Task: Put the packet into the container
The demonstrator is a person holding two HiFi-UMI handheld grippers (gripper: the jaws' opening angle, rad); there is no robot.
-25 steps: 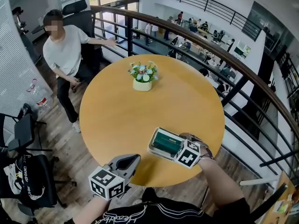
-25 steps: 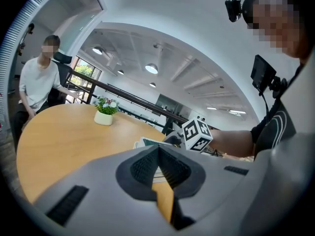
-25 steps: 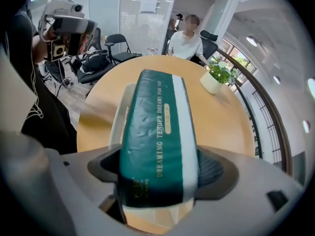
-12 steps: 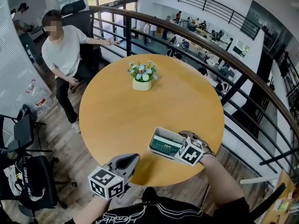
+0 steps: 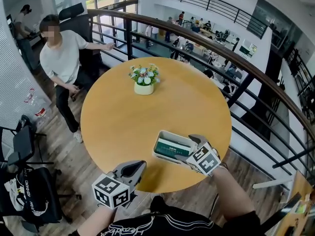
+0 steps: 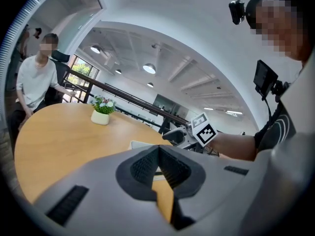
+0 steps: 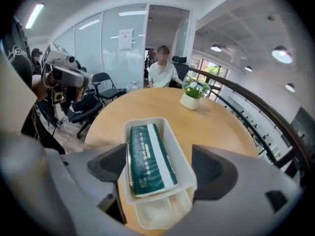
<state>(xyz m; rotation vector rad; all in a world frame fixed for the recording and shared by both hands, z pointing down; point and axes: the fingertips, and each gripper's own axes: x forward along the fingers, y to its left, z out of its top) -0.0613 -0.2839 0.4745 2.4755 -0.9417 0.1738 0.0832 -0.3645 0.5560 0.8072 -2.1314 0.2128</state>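
A dark green packet (image 5: pixel 171 148) (image 7: pixel 147 159) lies flat inside a white rectangular container (image 5: pixel 158 140) (image 7: pixel 183 167) near the front right of the round wooden table (image 5: pixel 142 122). My right gripper (image 5: pixel 189 150) (image 7: pixel 157 168) stands open at the container's near end, one jaw on each side of it and nothing between the pads but the container's end. My left gripper (image 5: pixel 135 167) (image 6: pixel 158 163) is shut and empty at the table's front edge, left of the container. The left gripper view shows the right gripper (image 6: pixel 179 134) and the container (image 6: pixel 141 145) ahead.
A small pot of flowers (image 5: pixel 143 80) (image 7: pixel 193 96) stands at the table's far side. A person in a white shirt (image 5: pixel 59 58) sits beyond the table at the left. Black chairs (image 5: pixel 24 146) stand on the floor at the left. A curved railing (image 5: pixel 236 63) runs behind the table.
The packet has settled from tilted to flat in the container. My right gripper has drawn back a little toward the table's edge. The left gripper has stayed put.
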